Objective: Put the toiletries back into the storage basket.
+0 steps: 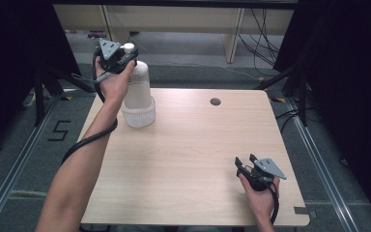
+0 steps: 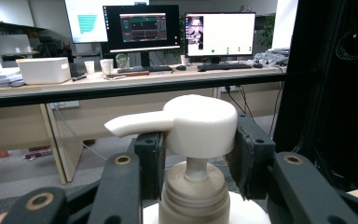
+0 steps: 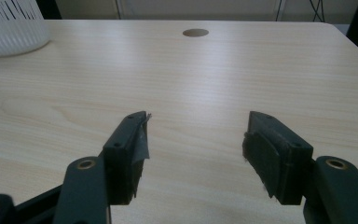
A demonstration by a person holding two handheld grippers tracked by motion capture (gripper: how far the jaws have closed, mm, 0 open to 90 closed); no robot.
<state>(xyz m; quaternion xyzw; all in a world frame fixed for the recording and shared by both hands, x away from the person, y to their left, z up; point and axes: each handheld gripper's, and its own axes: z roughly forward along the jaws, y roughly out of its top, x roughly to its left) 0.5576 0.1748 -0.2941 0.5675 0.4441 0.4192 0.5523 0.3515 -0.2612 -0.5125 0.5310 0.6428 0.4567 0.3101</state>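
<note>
My left gripper (image 2: pixel 193 154): jaws clamped on pump bottle (image 1: pixel 137 89) head, far left. Right gripper (image 3: pixel 196 144): jaws apart, near right.

Wooden table (image 1: pixel 193 154), white basket (image 1: pixel 138 116) on it

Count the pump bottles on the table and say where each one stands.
1. The white pump bottle stands in a white basket at the table's far left corner, with the left gripper clamped on its pump head.
</note>
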